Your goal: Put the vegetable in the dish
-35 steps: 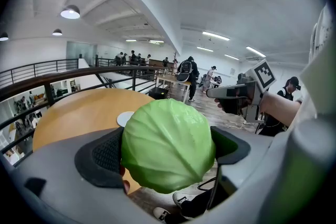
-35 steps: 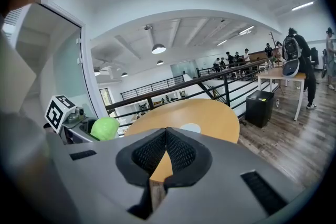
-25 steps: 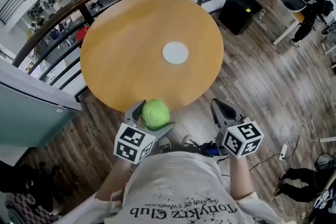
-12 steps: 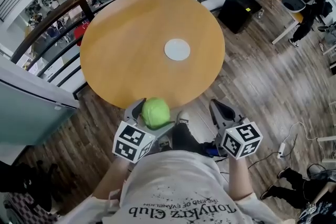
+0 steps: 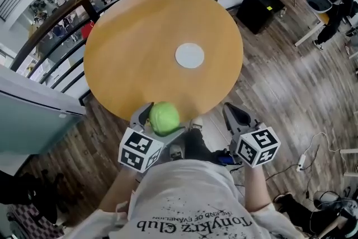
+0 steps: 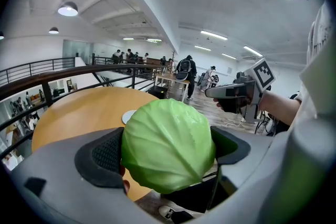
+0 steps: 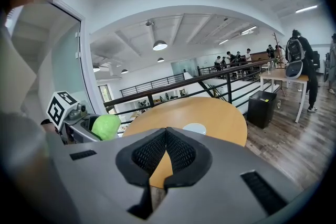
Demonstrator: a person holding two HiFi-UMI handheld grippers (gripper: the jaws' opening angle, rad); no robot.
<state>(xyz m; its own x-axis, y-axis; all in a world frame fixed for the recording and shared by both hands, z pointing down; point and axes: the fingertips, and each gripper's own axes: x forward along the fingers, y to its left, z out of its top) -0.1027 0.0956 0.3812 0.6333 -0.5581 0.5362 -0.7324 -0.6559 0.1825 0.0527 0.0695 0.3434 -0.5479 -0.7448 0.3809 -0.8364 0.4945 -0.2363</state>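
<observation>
The left gripper [image 5: 161, 122] has its two jaws pinching a round green cabbage [image 5: 164, 118]. The soft pads press on both sides of it, and it sits snug between them. The right gripper [image 5: 234, 115] holds nothing. Its jaws are pressed together, with only a thin crack between the pads. The person holds both grippers close to the body, at the near edge of the round wooden table [image 5: 140, 47]. The cabbage hangs in the air just about over that near edge. It does not touch the table. The little white dish [image 5: 189, 55] lies flat near the middle of the table, well apart from the cabbage, and nothing is in it. So the picking-up part looks done, because the cabbage is held tight. The rest is not done yet. I think the left gripper has to reach forward and a bit to the right over the table, come down over the dish, and then let its jaws spread so the cabbage rests on it. The cabbage is round, so it may roll off such a flat dish.
</observation>
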